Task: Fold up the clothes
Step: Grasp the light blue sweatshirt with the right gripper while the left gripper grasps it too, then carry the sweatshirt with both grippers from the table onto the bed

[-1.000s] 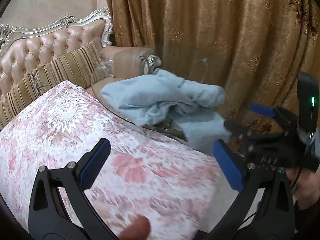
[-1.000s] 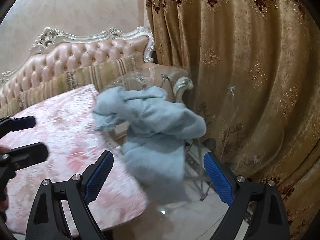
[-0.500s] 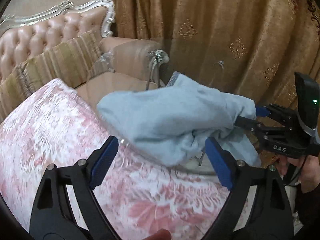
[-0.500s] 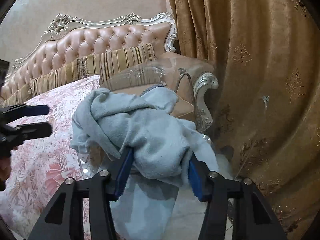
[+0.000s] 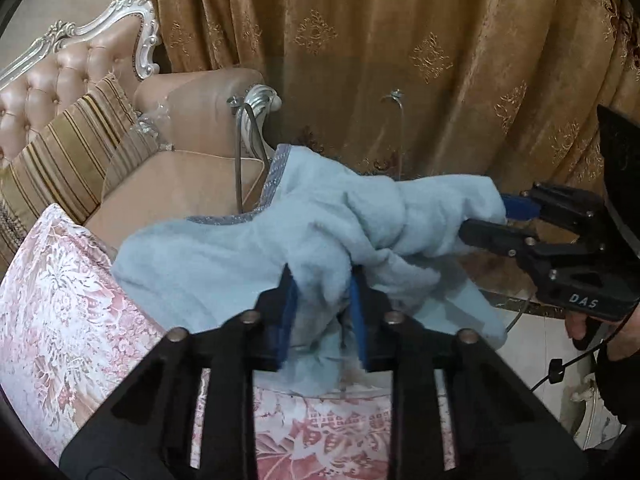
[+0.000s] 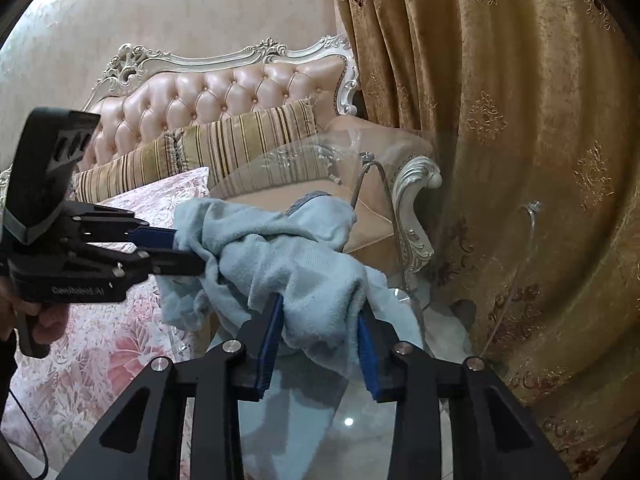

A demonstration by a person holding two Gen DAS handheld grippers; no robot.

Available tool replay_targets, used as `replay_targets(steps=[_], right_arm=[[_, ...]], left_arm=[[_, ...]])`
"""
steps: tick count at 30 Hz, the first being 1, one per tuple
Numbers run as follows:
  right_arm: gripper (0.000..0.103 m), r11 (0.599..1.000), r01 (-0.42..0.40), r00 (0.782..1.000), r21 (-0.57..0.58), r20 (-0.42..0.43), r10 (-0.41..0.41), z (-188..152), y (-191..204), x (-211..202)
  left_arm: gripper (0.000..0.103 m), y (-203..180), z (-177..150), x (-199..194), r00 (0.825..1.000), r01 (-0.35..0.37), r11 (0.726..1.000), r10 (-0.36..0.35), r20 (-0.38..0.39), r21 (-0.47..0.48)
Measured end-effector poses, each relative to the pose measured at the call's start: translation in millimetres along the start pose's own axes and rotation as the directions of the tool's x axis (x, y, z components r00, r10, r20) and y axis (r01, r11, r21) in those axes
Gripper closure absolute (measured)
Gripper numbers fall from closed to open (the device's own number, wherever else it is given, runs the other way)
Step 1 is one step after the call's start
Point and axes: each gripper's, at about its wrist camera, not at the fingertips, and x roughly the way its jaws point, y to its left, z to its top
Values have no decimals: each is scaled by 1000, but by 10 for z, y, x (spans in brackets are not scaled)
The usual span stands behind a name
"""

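In the left wrist view, the left gripper (image 5: 322, 312) is closed down on a bunched fold of the light blue garment (image 5: 224, 256), with cloth filling the narrow gap between the blue pads. The garment is draped in a crumpled heap over the edge of a glass table (image 5: 516, 308), beside the pink floral cloth (image 5: 80, 340), and its trimmed edge (image 5: 276, 172) is turned up toward the sofa (image 5: 168, 184). At the right, the right gripper (image 5: 502, 220) is seen pinching another bunch of the same garment. A thick wad, not a single edge, is held, so layers may be dragged together if a lift is made, and a twisted shape may be left.

In the right wrist view, the right gripper (image 6: 318, 332) is closed partway on a thick roll of the garment (image 6: 288, 260), the fingers being kept apart by the cloth. The left gripper (image 6: 188, 250) is seen gripping the far end, its fingers nearly together. Part of the garment hangs below the table rim (image 6: 404, 296) toward the floor. If the two holds are pulled apart unevenly, the cloth could slip from one grip, or the hanging part could catch on the metal frame (image 6: 384, 208) beside the armrest. The curtain (image 6: 520, 160) stands close behind and could be brushed.
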Motion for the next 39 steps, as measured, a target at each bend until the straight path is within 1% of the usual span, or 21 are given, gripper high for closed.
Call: replay_targets(steps=[3, 5, 8, 10, 12, 13, 16, 17, 19, 21, 23, 24, 26, 29, 30, 31, 32, 34, 35, 37, 39], right_arm=[[67, 1000, -9, 1000, 9, 21, 8, 43, -33, -49], [77, 1000, -10, 998, 14, 59, 9, 139, -47, -147], [80, 1000, -4, 990, 19, 138, 1, 344, -56, -370], [81, 1000, -5, 982, 11, 191, 3, 526, -12, -552], [81, 1000, -12, 971, -16, 238, 15, 748, 94, -745], [81, 999, -29, 967, -32, 252, 36, 830, 199, -821], [81, 992, -97, 954, -80, 275, 116, 1011, 567, -1003], [81, 988, -120, 949, -96, 282, 142, 1071, 689, -1063], [81, 978, -163, 936, -129, 294, 195, 1192, 935, -1184], [81, 965, -206, 920, -162, 304, 248, 1312, 1180, -1304], [81, 949, -247, 902, -196, 312, 299, 1433, 1425, -1425], [81, 940, -268, 891, -212, 316, 325, 1493, 1547, -1485], [81, 919, -307, 869, -246, 321, 376, 1613, 1792, -1606], [81, 883, -362, 831, -297, 325, 451, 1794, 2160, -1787], [81, 873, -390, 832, -293, 293, 470, 1684, 2317, -1670], [81, 863, -422, 838, -277, 244, 488, 1493, 2491, -1467], [81, 853, -453, 841, -260, 194, 505, 1301, 2665, -1265], [81, 844, -489, 854, -220, 76, 515, 861, 3001, -791], [81, 843, -498, 860, -201, 8, 510, 621, 3160, -546], [81, 848, -500, 866, -173, -108, 488, 155, 3437, -168], [81, 854, -491, 867, -172, -192, 460, -249, 3574, 63]], left_arm=[[82, -28, 78, -159, 1000, -8, 1000, 8, 18, 7], [83, -28, 141, -301, 999, -14, 1000, 14, 45, 8], [84, -52, 260, -604, 994, -32, 999, 30, 104, 20], [84, -83, 334, -860, 988, -43, 999, 39, 151, 28], [85, -87, 433, -1202, 975, -74, 997, 68, 211, 23], [85, -87, 477, -1368, 968, -88, 996, 80, 237, 21], [85, -76, 596, -2002, 935, -156, 988, 141, 327, 19], [85, -64, 623, -2279, 917, -188, 982, 171, 359, 12], [85, -38, 638, -2659, 890, -232, 973, 212, 404, 0], [85, 27, 580, -3118, 856, -279, 960, 262, 446, -28], [85, 92, 515, -3573, 819, -323, 944, 310, 483, -58], [85, 134, 406, -3753, 808, -341, 937, 333, 486, -75], [85, 270, 105, -3953, 809, -354, 929, 360, 465, -104], [85, 441, -566, -4023, 826, -386, 910, 414, 383, -153], [85, 520, -843, -3971, 832, -398, 900, 436, 344, -179], [85, 565, -1080, -3900, 835, -411, 890, 454, 311, -197], [85, 665, -1441, -3761, 837, -432, 872, 483, 257, -231], [85, 785, -1974, -3532, 850, -436, 854, 494, 180, -283], [85, 861, -2370, -3364, 868, -415, 847, 478, 136, -332], [84, 973, -2923, -3135, 892, -376, 821, 446, 73, -429], [84, 909, -3277, -2993, 907, -346, 811, 418, 53, -472]])
